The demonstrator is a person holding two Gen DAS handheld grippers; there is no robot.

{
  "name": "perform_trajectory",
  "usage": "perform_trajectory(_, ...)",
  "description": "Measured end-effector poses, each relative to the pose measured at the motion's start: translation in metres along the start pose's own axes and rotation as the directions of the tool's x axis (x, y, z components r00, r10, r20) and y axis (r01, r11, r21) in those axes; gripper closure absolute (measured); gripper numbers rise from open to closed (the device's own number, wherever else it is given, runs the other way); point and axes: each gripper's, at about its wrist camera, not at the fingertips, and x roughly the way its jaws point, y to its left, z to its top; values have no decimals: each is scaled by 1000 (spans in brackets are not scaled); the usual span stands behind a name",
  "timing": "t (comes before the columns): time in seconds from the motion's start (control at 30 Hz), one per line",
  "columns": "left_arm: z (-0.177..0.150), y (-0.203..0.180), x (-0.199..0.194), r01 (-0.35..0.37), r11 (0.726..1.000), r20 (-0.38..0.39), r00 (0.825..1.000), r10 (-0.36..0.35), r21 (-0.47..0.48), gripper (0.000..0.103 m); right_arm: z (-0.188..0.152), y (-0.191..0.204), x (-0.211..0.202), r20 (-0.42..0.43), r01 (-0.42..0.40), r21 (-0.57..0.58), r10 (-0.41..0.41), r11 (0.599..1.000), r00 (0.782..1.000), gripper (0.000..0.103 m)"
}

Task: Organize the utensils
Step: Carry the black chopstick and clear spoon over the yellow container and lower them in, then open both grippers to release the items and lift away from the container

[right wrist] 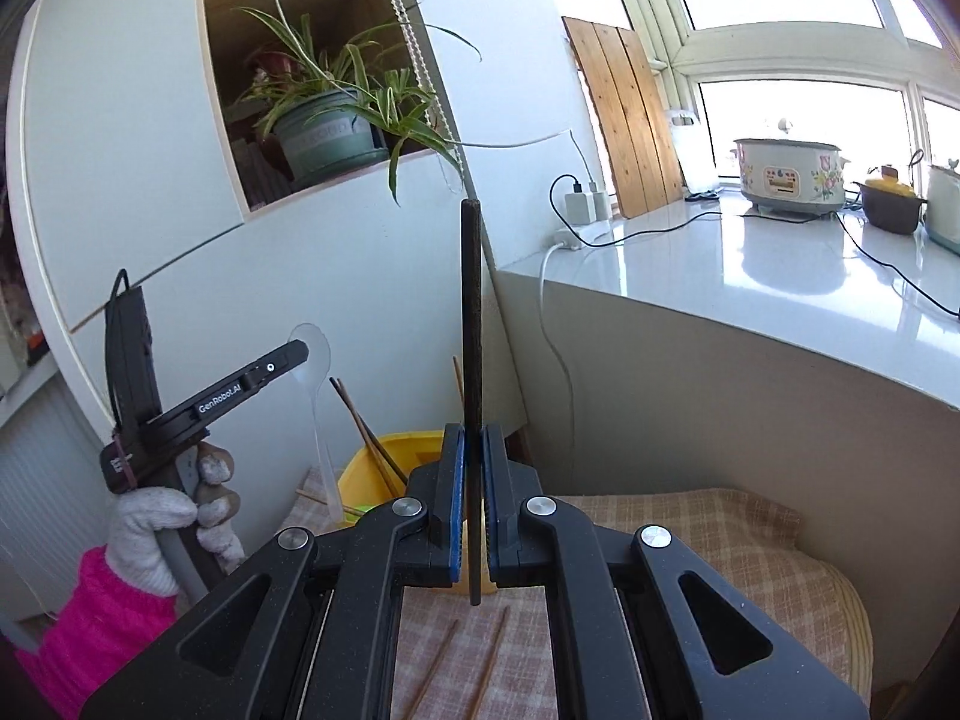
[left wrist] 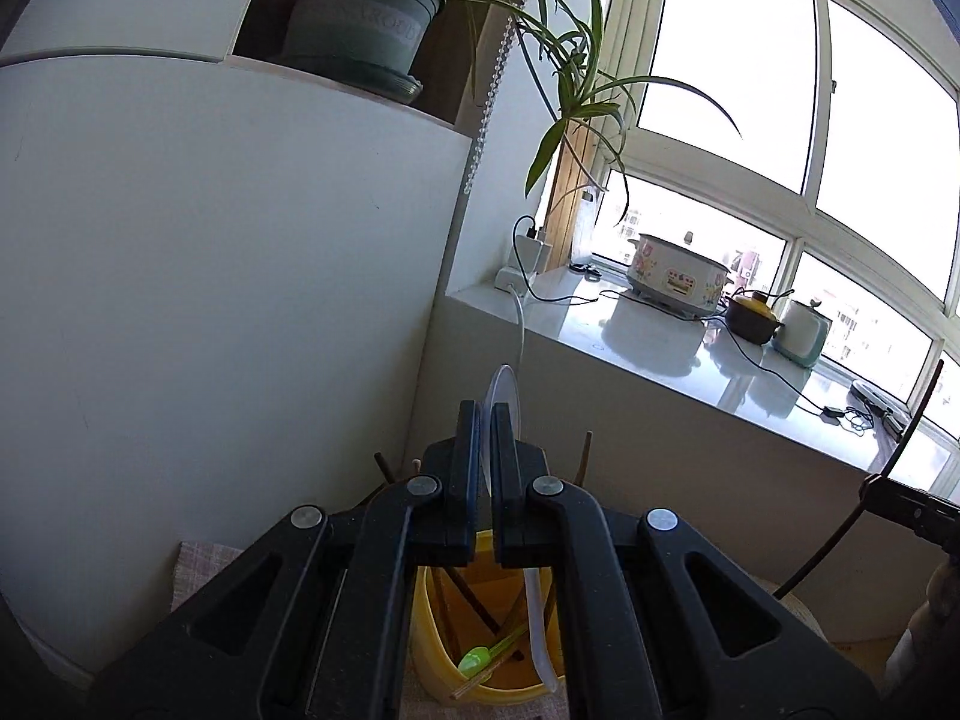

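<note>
Fingers of both grippers are clamped: left on a clear spoon, right on a dark chopstick.

Left gripper (left wrist: 487,468) pinches the clear plastic spoon (left wrist: 503,387) near its bowl, which rises past the fingertips while the handle drops below them into the yellow holder (left wrist: 429,648), among brown chopsticks (left wrist: 474,603) and a green utensil (left wrist: 474,660). Right gripper (right wrist: 474,468) grips the dark chopstick (right wrist: 470,312) upright, most of it above the fingertips. Below its fingers, 2 loose chopsticks (right wrist: 489,663) lie on the checked cloth (right wrist: 690,534).
</note>
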Motion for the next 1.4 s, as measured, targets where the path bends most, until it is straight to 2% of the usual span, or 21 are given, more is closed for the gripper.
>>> perform_trajectory(0.3,-12,-15,14,-61,992,0,998,62,109,103,20,7,4,33,-15,-13,15,1000,999,99)
perform_trajectory(0.7,-26,-23,16,-63,986,0,998,64,157,103,43,14,21,87,-8,-12,9,1000,996,99)
perform_trajectory(1.07,-30,-17,14,-46,988,-5,999,48,146,103,28,21,71,8,20,-53,-19,998,1000,99)
perform_trajectory(1.4,-30,-9,7,-34,993,-9,999,35,112,103,11,16,98,-72,23,-55,-27,998,997,99)
